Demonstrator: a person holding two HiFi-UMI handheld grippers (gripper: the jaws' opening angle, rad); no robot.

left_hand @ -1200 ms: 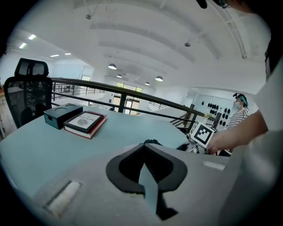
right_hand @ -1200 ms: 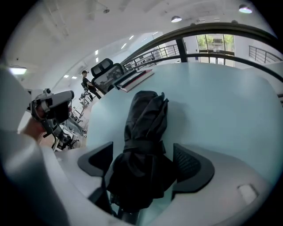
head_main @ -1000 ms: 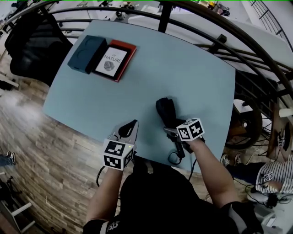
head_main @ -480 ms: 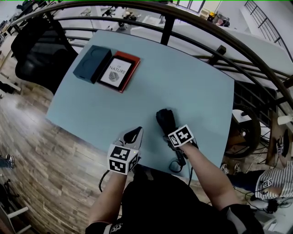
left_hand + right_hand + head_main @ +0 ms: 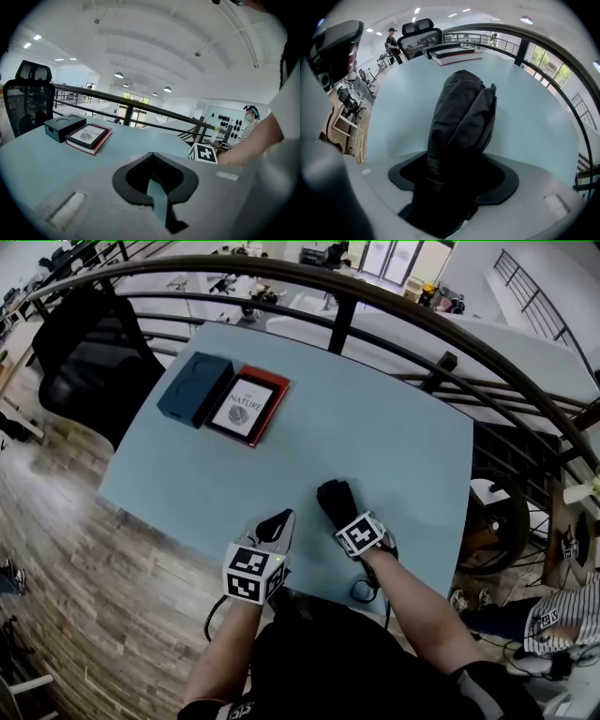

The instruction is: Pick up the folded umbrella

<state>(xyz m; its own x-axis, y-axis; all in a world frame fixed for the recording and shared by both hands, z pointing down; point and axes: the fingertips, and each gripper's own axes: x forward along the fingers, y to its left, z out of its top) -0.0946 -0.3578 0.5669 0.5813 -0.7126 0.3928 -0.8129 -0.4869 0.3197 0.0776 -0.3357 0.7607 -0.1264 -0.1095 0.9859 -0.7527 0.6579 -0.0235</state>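
Note:
The folded black umbrella (image 5: 335,496) lies on the pale blue table (image 5: 375,427) near its front edge, and its strap loop (image 5: 361,590) hangs over that edge. My right gripper (image 5: 352,521) points down onto the umbrella's near half. In the right gripper view the umbrella (image 5: 461,117) fills the gap of the right gripper (image 5: 459,173), both pads against its fabric. My left gripper (image 5: 279,517) hovers just left of it above the table, its tips together and nothing in them. In the left gripper view the left gripper (image 5: 152,157) faces across the table.
A red-edged book (image 5: 248,407) and a dark teal box (image 5: 194,387) lie side by side at the table's far left. A black office chair (image 5: 89,352) stands left of the table. A dark curved railing (image 5: 394,320) runs behind it. A person in a striped shirt (image 5: 562,620) sits at the lower right.
My right gripper has tipped more steeply down over the umbrella, its marker cube now closer to the umbrella's far end. The left gripper has kept its place.

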